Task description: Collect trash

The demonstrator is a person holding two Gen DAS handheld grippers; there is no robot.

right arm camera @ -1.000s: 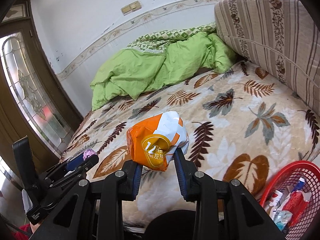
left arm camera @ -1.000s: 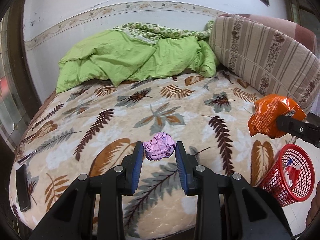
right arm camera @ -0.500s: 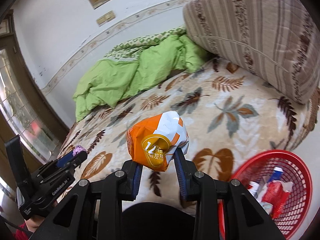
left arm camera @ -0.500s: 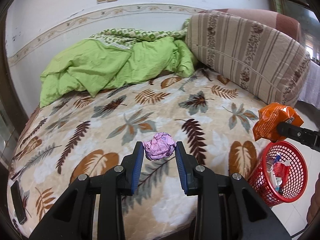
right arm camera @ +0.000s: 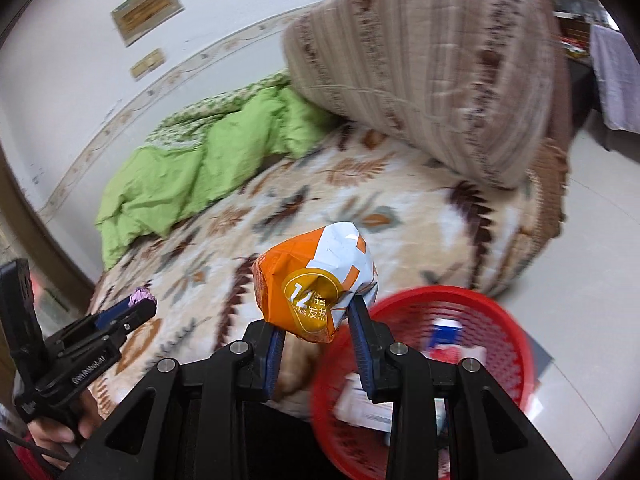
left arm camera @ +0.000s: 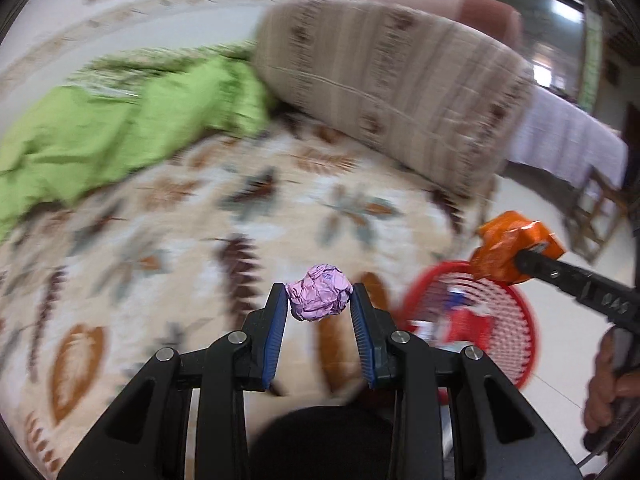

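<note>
Both grippers have swung away from the middle of the bed (left arm camera: 168, 216) toward the red basket (right arm camera: 496, 312) on the floor by the bed's near corner. The left gripper (left arm camera: 320, 312) has its jaws squeezed on a pink paper ball (left arm camera: 320, 298). The right gripper (right arm camera: 316, 320) has its jaws squeezed on an orange snack bag (right arm camera: 316, 280), right at the basket's rim. If either lets go too soon, the light trash could miss and land on the floor. The basket already holds wrappers. A striped cushion (right arm camera: 420, 72) and green blanket (right arm camera: 200, 168) lie far back, out of the way
</note>
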